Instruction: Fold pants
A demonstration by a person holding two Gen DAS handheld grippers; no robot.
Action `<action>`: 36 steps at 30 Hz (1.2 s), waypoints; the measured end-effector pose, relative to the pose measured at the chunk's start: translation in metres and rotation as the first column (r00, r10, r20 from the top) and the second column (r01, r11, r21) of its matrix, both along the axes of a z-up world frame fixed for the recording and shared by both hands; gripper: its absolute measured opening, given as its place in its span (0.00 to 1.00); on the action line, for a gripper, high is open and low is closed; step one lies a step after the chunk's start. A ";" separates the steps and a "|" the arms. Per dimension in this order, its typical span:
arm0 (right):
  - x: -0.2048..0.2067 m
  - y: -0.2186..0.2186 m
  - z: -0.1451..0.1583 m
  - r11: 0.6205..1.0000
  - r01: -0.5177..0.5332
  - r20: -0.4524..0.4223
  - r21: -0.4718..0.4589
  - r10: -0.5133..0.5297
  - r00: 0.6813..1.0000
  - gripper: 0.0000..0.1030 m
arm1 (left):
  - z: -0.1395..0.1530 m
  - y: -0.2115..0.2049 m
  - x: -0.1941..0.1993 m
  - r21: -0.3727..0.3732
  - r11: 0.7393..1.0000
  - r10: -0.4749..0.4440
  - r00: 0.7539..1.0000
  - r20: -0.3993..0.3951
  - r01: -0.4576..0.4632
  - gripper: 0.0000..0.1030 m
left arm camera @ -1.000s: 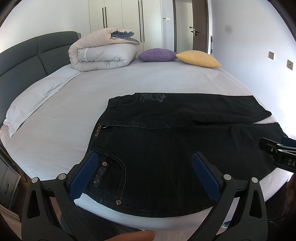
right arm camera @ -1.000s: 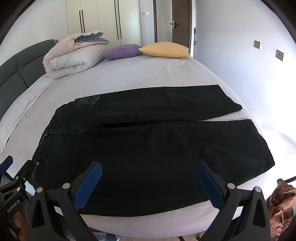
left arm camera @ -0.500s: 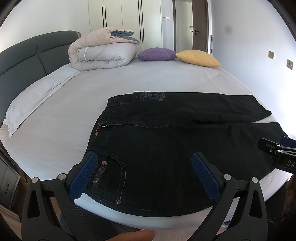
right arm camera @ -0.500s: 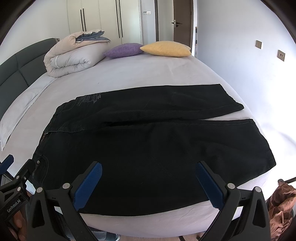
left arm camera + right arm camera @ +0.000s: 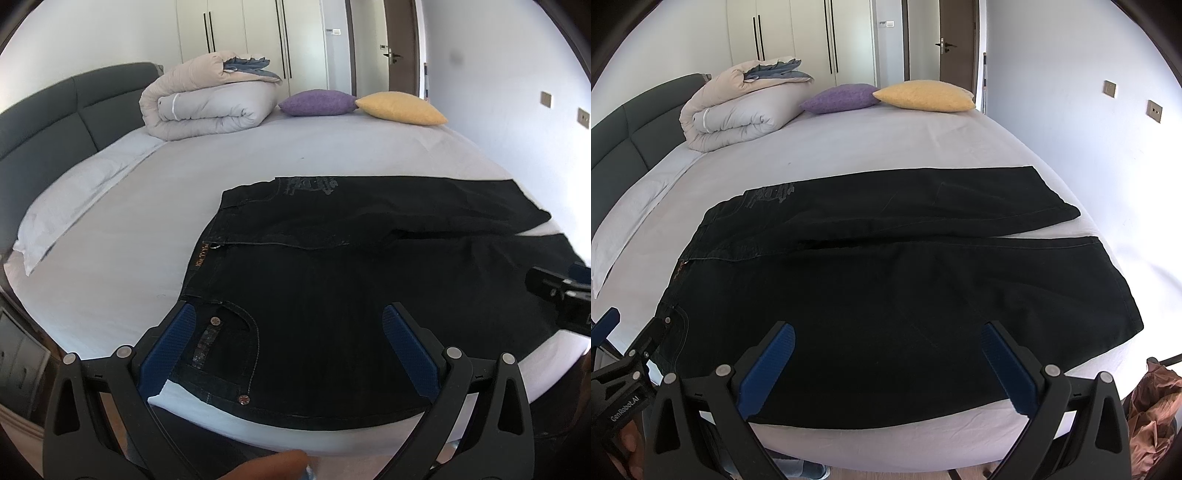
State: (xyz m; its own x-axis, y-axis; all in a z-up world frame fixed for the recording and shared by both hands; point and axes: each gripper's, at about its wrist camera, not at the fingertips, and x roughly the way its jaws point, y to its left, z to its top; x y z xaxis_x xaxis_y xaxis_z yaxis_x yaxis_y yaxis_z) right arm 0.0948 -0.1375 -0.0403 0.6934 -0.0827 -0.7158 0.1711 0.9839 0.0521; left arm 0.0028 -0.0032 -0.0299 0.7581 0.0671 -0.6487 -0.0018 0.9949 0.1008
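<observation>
A grey upholstered headboard (image 5: pixel 55 110) is seen at far left, with a rolled beige-and-grey duvet (image 5: pixel 210 99) lying on the white-sheeted bed (image 5: pixel 129 236) beside it. The black denim pants (image 5: pixel 332 277) are spread flat near the bed's front edge, waistband toward the headboard, both legs extended away from it and slightly parted at the hems. The left gripper (image 5: pixel 291 332) is held wide apart above the waistband pocket corner, nothing grasped. A purple cushion (image 5: pixel 842 96) and a yellow cushion (image 5: pixel 925 96) are placed at the bed's far side, right of the duvet. The right gripper (image 5: pixel 886 350) is likewise spread fully, empty, over the nearer leg.
</observation>
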 end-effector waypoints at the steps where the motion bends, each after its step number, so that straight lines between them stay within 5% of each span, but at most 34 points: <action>1: 0.000 0.000 0.000 1.000 0.000 -0.001 0.001 0.000 1.000 1.00 | -0.002 -0.002 0.000 0.020 1.000 0.005 1.000 -0.002 -0.005 1.00; 10: 0.003 -0.003 -0.003 1.000 -0.009 -0.010 0.008 0.009 1.000 1.00 | -0.005 0.001 -0.003 0.068 0.998 -0.015 0.999 0.037 0.012 1.00; 16: 0.010 -0.005 -0.007 0.999 -0.029 -0.014 0.015 0.029 0.999 1.00 | -0.010 0.000 0.004 0.232 0.972 -0.071 0.990 0.123 0.041 1.00; 19: 0.018 -0.009 -0.007 0.998 -0.060 -0.008 0.026 0.060 0.998 1.00 | -0.021 0.004 0.025 0.346 0.937 -0.080 0.993 0.085 0.046 1.00; 26: 0.050 -0.029 0.005 0.977 -0.198 0.066 0.080 0.193 0.979 1.00 | -0.037 0.030 0.090 0.309 0.946 -0.075 0.994 -0.075 0.095 1.00; 30: 0.079 -0.049 0.004 0.961 -0.266 0.074 0.074 0.261 0.963 0.99 | -0.031 0.042 0.149 0.236 0.954 -0.173 0.982 -0.074 0.186 1.00; 36: 0.115 -0.075 0.000 0.921 -0.384 0.060 0.063 0.381 0.923 0.77 | -0.027 0.061 0.282 0.064 0.920 -0.365 0.905 -0.217 0.386 0.97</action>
